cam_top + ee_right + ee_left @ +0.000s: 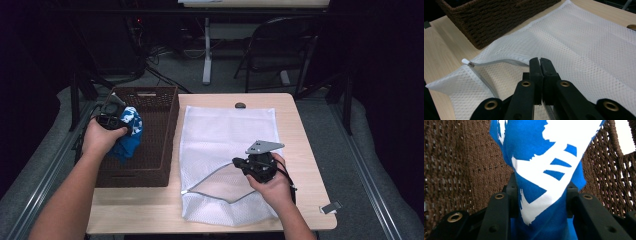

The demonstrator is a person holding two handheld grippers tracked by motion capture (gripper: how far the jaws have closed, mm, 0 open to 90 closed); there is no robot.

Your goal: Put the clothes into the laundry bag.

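A blue cloth with a white print (129, 131) hangs over the brown wicker basket (159, 150) at the table's left. My left gripper (114, 121) is shut on the cloth's top; in the left gripper view the cloth (544, 170) runs up from between the jaws. A white mesh laundry bag (227, 135) lies flat on the table's middle, its zipper mouth open toward the near edge. My right gripper (240, 162) is shut on the upper edge of that mouth, holding it lifted; in the right gripper view the mesh bag (584, 47) spreads beyond the right gripper (540, 61).
The wooden table (300, 125) shows bare at its right and near edges. A small dark knob (240, 105) sits at the far edge and a grey clip (331, 207) at the near right corner. A folding chair (280, 45) and desk legs stand behind.
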